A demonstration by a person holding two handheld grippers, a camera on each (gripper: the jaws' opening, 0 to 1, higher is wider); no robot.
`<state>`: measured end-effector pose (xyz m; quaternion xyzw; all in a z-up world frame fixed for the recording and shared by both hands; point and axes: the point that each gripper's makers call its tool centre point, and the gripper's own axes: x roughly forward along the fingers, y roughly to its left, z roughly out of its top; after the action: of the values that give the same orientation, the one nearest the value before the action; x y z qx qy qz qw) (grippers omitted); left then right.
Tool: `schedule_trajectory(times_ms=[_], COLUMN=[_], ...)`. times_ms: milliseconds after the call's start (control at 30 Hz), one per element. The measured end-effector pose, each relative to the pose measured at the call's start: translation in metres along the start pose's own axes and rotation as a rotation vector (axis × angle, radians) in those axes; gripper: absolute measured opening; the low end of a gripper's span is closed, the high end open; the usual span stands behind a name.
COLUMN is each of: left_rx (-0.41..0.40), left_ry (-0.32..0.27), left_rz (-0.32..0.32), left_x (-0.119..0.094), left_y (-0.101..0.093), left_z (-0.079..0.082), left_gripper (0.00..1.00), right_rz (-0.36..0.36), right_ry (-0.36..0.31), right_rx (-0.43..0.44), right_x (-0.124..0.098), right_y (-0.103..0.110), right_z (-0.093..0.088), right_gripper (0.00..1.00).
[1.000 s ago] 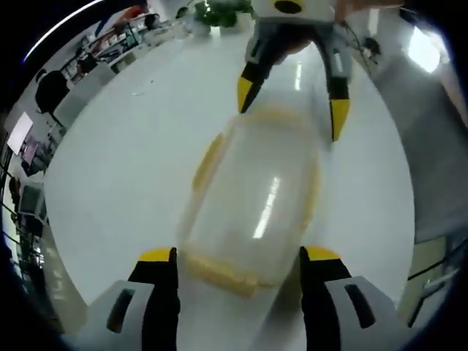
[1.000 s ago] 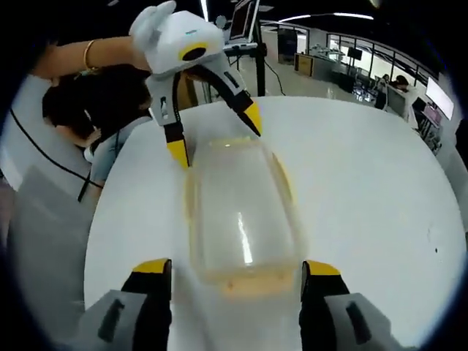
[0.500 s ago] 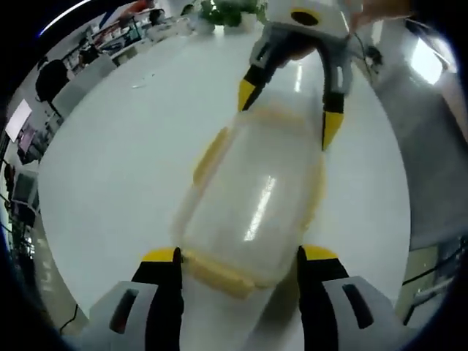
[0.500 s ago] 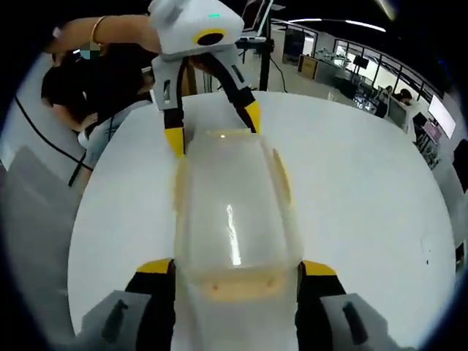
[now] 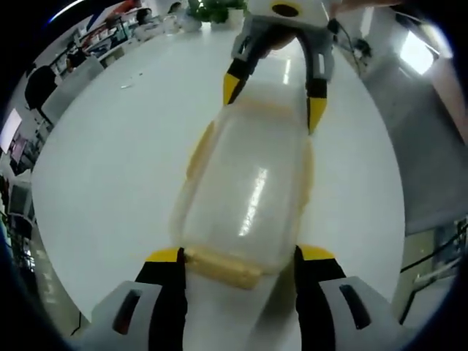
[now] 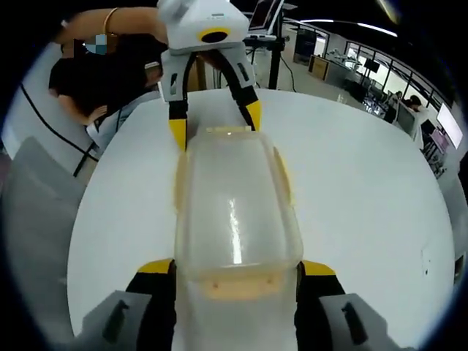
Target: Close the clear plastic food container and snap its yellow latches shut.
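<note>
The clear container [image 5: 245, 197] lay on the white table [image 5: 110, 168], its long axis running between the left gripper [image 5: 238, 256] and right gripper [image 6: 235, 267], each spread wide at one end latch.

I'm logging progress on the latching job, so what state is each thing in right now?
clear plastic food container: lid on, resting on the white table.
yellow latches: long-side ones flared outward, not snapped.
left gripper: open, straddling one end.
right gripper: open, straddling the opposite end.
</note>
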<state>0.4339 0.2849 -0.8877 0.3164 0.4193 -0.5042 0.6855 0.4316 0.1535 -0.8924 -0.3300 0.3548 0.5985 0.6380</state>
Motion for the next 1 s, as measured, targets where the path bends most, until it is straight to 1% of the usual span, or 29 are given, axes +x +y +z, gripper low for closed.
schedule_trajectory(times_ms=[133, 233, 400, 500, 533, 600, 800, 867, 900, 933, 967, 1000], left_rx=[0.022, 0.034, 0.047, 0.055, 0.06, 0.071, 0.143, 0.187, 0.2, 0.184, 0.185, 0.184], left_ry=[0.014, 0.024, 0.059, 0.069, 0.07, 0.075, 0.125, 0.144, 0.156, 0.157, 0.141, 0.142], left_rz=[-0.015, -0.02, -0.024, -0.029, -0.031, -0.035, -0.061, -0.075, -0.079, -0.076, -0.074, -0.078], left_x=[0.0, -0.001, -0.002, -0.002, -0.003, -0.003, -0.005, -0.007, -0.008, -0.009, -0.008, -0.007], left_y=[0.0, 0.0, 0.001, 0.002, 0.002, 0.002, 0.0, 0.0, 0.0, 0.001, 0.001, 0.001], left_z=[-0.001, -0.002, -0.005, -0.007, -0.007, -0.008, -0.012, -0.016, -0.018, -0.018, -0.017, -0.018], left_gripper=[0.57, 0.56, 0.56, 0.56, 0.55, 0.55, 0.51, 0.46, 0.4, 0.37, 0.37, 0.37], right_rz=[0.018, 0.034, 0.04, 0.038, 0.039, 0.043, 0.05, 0.052, 0.055, 0.05, 0.052, 0.05], right_ry=[0.017, 0.037, 0.048, 0.049, 0.04, 0.047, 0.052, 0.05, 0.049, 0.048, 0.049, 0.05], right_rx=[-0.027, -0.054, -0.068, -0.071, -0.066, -0.075, -0.087, -0.092, -0.092, -0.086, -0.088, -0.089], right_x=[-0.001, -0.003, -0.006, -0.008, -0.008, -0.009, -0.009, -0.01, -0.01, -0.01, -0.01, -0.011], right_y=[0.0, 0.0, -0.002, -0.004, -0.004, -0.004, -0.003, -0.003, -0.002, -0.002, -0.001, -0.001], right_z=[-0.002, -0.005, -0.008, -0.008, -0.006, -0.006, -0.007, -0.008, -0.008, -0.008, -0.008, -0.008], right_gripper=[0.64, 0.61, 0.5, 0.38, 0.38, 0.38, 0.37, 0.37, 0.37, 0.37, 0.37, 0.37])
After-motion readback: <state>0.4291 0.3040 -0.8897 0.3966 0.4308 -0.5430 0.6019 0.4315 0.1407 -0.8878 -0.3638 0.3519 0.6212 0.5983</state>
